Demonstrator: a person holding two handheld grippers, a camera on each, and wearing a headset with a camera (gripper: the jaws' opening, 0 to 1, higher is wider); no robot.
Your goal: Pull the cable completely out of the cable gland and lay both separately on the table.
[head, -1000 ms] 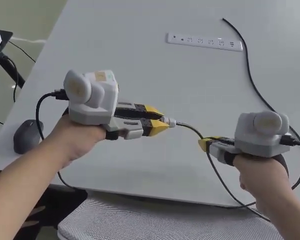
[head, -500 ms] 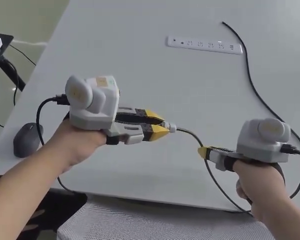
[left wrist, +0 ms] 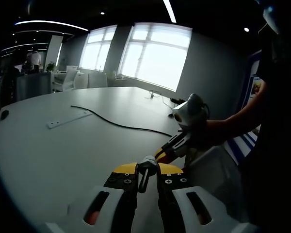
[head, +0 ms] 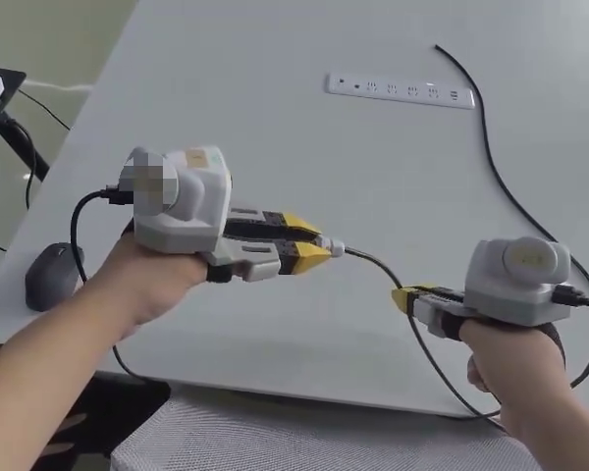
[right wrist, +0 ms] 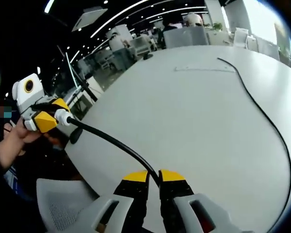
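Cable (head: 375,263) sits inside cable gland (head: 335,246), pinched by left hand-held gripper (head: 317,245).

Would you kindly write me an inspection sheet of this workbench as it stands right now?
Surface: white table, matte.
Job's things: cable gland with the black cable entering it, both held off the table.
Clutter: power strip; mouse at the left edge.
Grippers: left claw shut on the cable gland; right claw shut on the black cable.
Cables: loose black lead lying along the table's right side.
Surroundings: mesh chair seat below the near edge; windows.
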